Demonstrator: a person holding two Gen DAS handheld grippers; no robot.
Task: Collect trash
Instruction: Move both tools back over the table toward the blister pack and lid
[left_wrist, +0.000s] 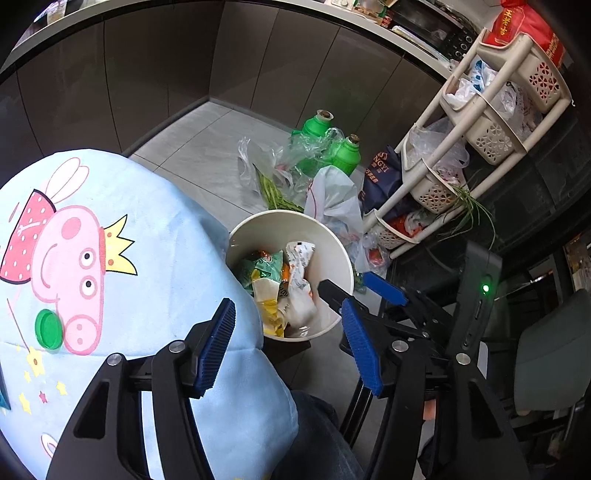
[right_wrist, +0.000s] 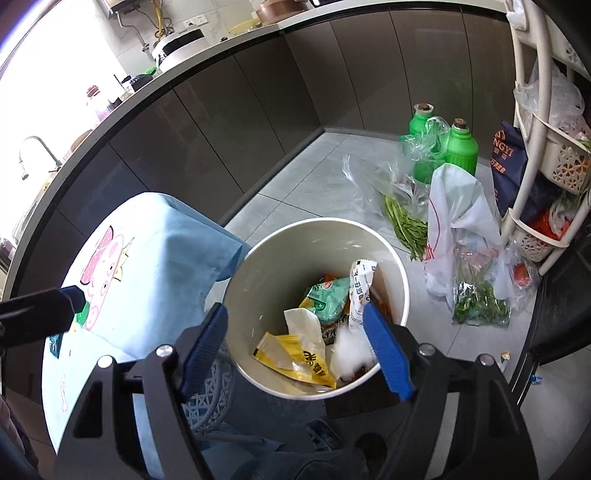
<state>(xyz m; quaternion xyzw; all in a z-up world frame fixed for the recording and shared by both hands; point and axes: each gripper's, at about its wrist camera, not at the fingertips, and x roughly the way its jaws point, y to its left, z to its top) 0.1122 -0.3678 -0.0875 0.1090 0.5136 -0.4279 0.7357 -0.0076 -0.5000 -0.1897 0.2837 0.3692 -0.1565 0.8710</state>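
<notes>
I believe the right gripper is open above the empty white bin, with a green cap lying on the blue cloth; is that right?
Not quite: the bin is not empty; the right wrist view shows wrappers inside. The right gripper is open above it, and the green cap lies on the blue cloth.

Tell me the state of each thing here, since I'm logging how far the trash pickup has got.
Left gripper: open, empty.
Right gripper: open, empty, above the bin.
Trash bin: upright, partly filled with wrappers.
Green cap: lying on the blue cloth, not yet binned.
Green bottles: upright on the floor.
White bag: crumpled on the floor.
</notes>
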